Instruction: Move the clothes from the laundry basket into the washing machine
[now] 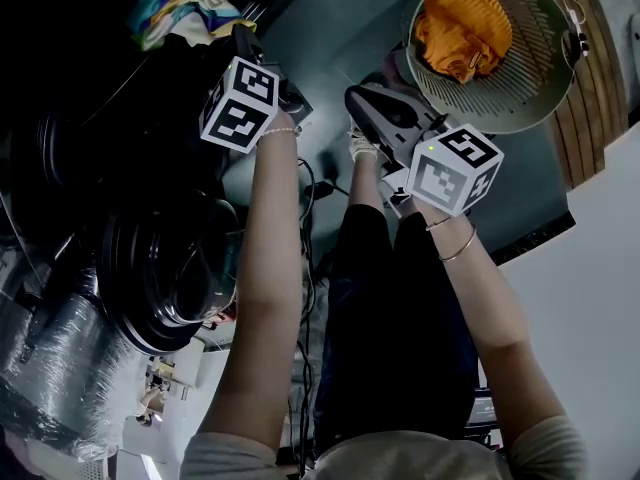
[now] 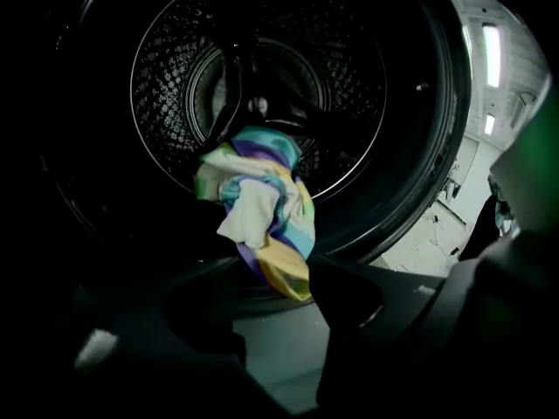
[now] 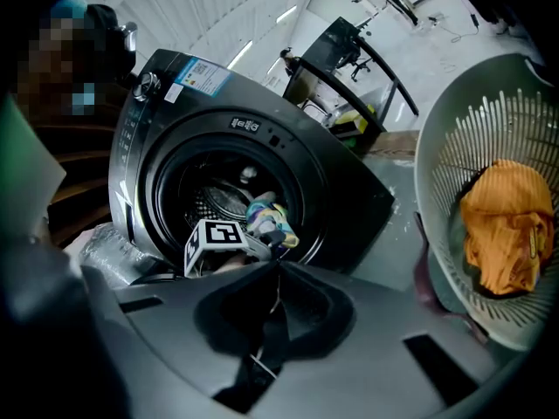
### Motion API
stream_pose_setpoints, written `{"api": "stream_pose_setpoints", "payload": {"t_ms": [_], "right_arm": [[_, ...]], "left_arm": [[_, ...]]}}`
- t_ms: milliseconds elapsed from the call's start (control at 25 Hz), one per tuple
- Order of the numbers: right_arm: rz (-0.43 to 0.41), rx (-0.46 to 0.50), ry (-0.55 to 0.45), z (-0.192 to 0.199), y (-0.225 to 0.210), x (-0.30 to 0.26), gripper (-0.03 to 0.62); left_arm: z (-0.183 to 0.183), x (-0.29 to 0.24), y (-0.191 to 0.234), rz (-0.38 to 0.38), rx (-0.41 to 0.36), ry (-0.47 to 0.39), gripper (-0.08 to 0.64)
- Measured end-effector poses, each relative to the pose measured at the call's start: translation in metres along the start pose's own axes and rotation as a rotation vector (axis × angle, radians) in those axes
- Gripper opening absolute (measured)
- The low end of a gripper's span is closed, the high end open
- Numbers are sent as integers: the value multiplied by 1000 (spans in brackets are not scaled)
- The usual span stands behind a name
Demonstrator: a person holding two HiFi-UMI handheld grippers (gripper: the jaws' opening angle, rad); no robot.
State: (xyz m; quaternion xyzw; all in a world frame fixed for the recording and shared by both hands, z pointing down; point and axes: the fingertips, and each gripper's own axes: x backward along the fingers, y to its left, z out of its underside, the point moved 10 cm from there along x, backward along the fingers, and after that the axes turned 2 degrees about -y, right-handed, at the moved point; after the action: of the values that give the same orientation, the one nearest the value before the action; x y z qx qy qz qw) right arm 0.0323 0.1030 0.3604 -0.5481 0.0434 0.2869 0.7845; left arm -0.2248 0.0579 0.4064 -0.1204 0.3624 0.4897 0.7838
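Nearest, the right gripper (image 3: 278, 264) is clenched on nothing. To its right an orange garment (image 3: 502, 225) waits in the laundry basket (image 3: 454, 147). Farther off, the left gripper (image 2: 271, 273) stands released at the washing machine (image 3: 349, 190) mouth, with the multicoloured garment (image 2: 262, 212) just past its tips. Hanging so near the lip, the garment could snag a jaw or slip back out.

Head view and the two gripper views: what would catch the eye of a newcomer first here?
The brightest thing is a multicoloured cloth at the mouth of the dark washing machine drum, between the open jaws of the left tool. Next comes the orange garment lying in the grey laundry basket, at the head view's upper right.
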Motion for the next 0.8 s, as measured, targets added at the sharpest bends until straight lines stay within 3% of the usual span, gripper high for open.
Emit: {"api": "stream_pose_setpoints", "payload": {"t_ms": [40, 120, 200, 280, 440, 520, 680, 800], "right_arm": [[2, 0, -4, -1, 0, 0, 12], [10, 3, -16, -4, -2, 0, 12], [18, 5, -27, -6, -3, 0, 12], [18, 7, -34, -7, -3, 0, 12], [5, 19, -35, -10, 0, -2, 12], [0, 21, -23, -9, 1, -3, 12], [-4, 14, -25, -9, 2, -5, 12], [-5, 8, -27, -10, -2, -4, 12]], "left_arm": [[3, -4, 2, -4, -10, 26, 223], [3, -13, 1, -10, -53, 67, 74], [-2, -21, -3, 8, -98, 80, 18], [-11, -25, -5, 50, -119, 50, 12], [-51, -33, -13, 118, -202, -130, 11], [-69, -42, -15, 133, -217, -178, 11], [-94, -56, -14, 147, -159, -235, 12], [-91, -62, -16, 153, -87, -196, 17]]}}
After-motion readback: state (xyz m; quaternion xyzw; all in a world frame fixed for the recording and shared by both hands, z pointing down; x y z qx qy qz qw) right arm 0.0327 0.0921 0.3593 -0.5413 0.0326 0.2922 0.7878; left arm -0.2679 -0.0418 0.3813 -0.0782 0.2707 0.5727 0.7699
